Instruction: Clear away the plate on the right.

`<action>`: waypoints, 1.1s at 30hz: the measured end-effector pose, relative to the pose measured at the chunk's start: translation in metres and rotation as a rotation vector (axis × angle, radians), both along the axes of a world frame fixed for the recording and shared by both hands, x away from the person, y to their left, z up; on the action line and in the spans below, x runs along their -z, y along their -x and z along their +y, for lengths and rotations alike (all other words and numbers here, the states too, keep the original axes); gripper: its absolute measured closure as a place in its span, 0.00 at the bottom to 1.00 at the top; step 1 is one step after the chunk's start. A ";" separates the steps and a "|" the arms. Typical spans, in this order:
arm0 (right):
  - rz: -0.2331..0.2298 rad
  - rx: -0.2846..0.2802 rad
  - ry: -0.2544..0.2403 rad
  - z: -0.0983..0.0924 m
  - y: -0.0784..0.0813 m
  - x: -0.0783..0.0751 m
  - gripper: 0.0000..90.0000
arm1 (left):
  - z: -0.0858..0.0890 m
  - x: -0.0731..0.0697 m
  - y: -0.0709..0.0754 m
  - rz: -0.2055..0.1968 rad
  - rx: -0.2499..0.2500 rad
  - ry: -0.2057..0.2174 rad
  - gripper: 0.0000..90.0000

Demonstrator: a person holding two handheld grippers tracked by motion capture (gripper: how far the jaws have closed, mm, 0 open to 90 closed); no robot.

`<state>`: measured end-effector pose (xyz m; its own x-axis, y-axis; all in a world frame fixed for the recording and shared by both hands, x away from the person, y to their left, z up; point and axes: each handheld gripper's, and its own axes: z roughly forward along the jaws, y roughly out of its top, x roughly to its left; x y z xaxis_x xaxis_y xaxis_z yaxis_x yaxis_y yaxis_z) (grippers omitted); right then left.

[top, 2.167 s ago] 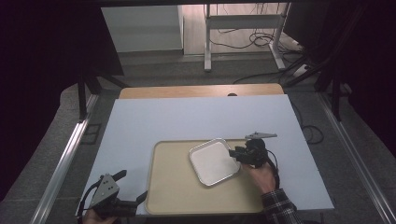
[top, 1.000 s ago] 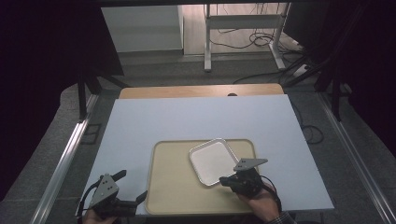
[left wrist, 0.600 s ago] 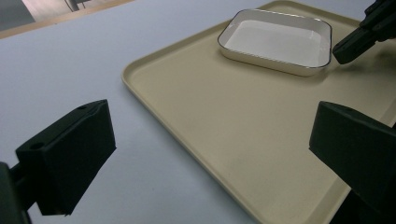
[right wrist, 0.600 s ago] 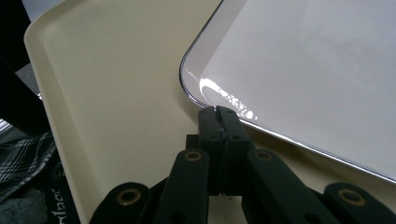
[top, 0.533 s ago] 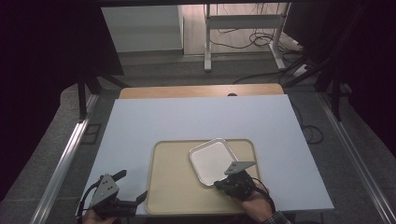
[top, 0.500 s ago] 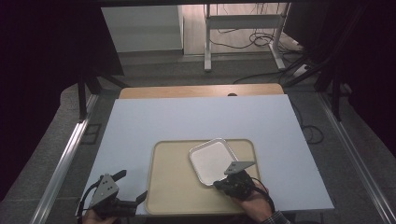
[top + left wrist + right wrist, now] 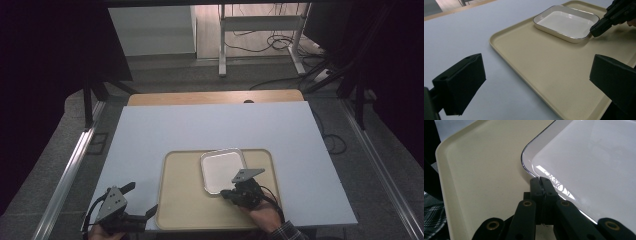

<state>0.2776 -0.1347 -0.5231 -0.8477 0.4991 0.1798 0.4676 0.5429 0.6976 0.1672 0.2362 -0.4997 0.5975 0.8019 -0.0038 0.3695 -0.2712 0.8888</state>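
Observation:
A white rectangular dish (image 7: 222,167) lies in the far middle of a beige tray (image 7: 185,200). My right gripper (image 7: 223,192) is over the tray at the dish's near edge, jaws shut. In the right gripper view its fingertips (image 7: 541,180) are pressed together and rest against the dish (image 7: 594,165) rim near a rounded corner; nothing shows between them. The left gripper view shows that black tip (image 7: 595,31) touching the dish (image 7: 567,21) from outside. My left gripper (image 7: 142,197) stands open by the tray's near left corner, nothing between its jaws (image 7: 536,65).
The tray (image 7: 529,50) sits on a pale blue-white table top (image 7: 210,125) near its front edge. A wooden board (image 7: 215,97) lies at the table's far edge. Metal rails run along both sides, with cables and table legs on the floor beyond.
My right gripper has slid from the dish's right side round to its near edge, leftward and closer to the person. The dish has barely shifted. The left gripper has stayed put.

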 end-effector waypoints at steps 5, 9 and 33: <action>0.000 0.009 0.001 0.000 -0.001 0.000 1.00 | 0.000 0.000 0.000 -0.001 0.001 -0.003 0.00; -0.003 0.018 -0.001 -0.001 -0.004 0.000 1.00 | -0.001 0.000 0.000 -0.001 0.001 -0.004 0.00; -0.020 0.024 -0.028 -0.005 -0.002 -0.009 0.87 | -0.001 0.000 0.000 -0.002 0.003 -0.008 0.00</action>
<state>0.2795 -0.1393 -0.5146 -0.8391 0.5143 0.1773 0.4663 0.5121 0.7214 0.1670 0.2353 -0.4996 0.6001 0.7999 0.0033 0.3673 -0.2791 0.8872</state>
